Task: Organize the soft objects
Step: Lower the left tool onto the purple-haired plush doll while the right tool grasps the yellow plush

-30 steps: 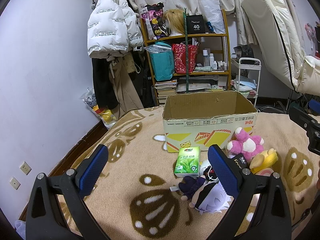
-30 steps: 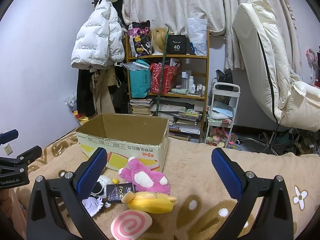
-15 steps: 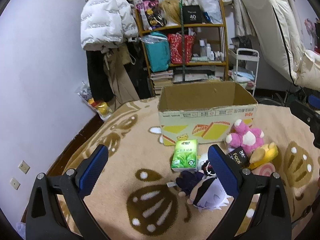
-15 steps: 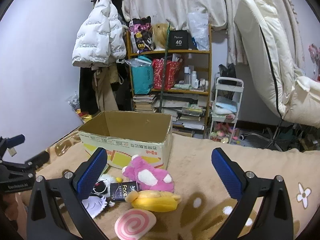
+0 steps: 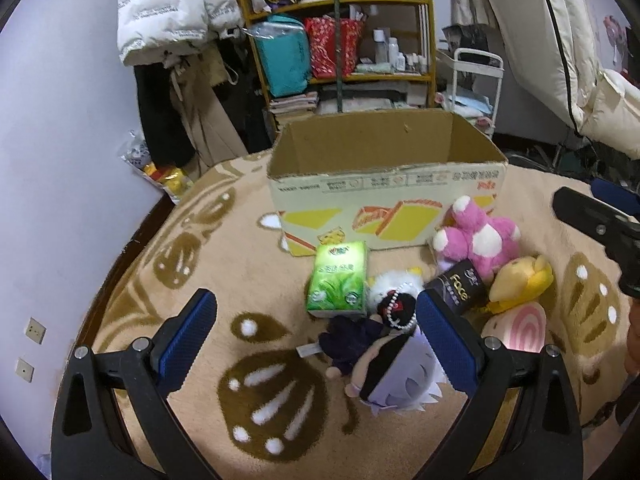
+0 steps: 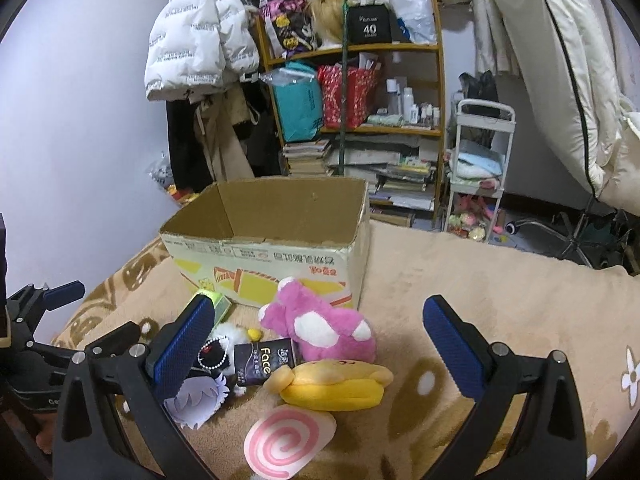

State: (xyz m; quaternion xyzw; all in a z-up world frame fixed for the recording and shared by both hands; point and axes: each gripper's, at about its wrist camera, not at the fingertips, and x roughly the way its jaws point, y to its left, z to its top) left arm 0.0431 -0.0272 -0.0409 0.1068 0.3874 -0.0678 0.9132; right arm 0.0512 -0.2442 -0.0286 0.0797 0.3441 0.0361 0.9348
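An open cardboard box (image 5: 384,196) stands on the tan blanket; it also shows in the right wrist view (image 6: 272,248). In front of it lie a green tissue pack (image 5: 338,278), a pink plush (image 5: 478,242) (image 6: 324,326), a yellow plush (image 5: 522,282) (image 6: 332,386), a pink-swirl cushion (image 5: 518,326) (image 6: 286,438), a black Face pack (image 5: 458,286) (image 6: 260,362) and a white-haired doll (image 5: 384,368) (image 6: 200,398). My left gripper (image 5: 316,340) is open above the doll. My right gripper (image 6: 320,352) is open above the pink and yellow plushes.
A cluttered shelf (image 6: 360,112) and a white cart (image 6: 476,176) stand behind the bed. A white jacket (image 6: 200,36) hangs at the left. A cream chair (image 6: 560,80) leans at the right. The wall (image 5: 52,160) borders the blanket's left edge.
Both grippers have moved forward and tilted down toward the toys; the box and toys look larger and nearer. Nothing on the blanket has moved.
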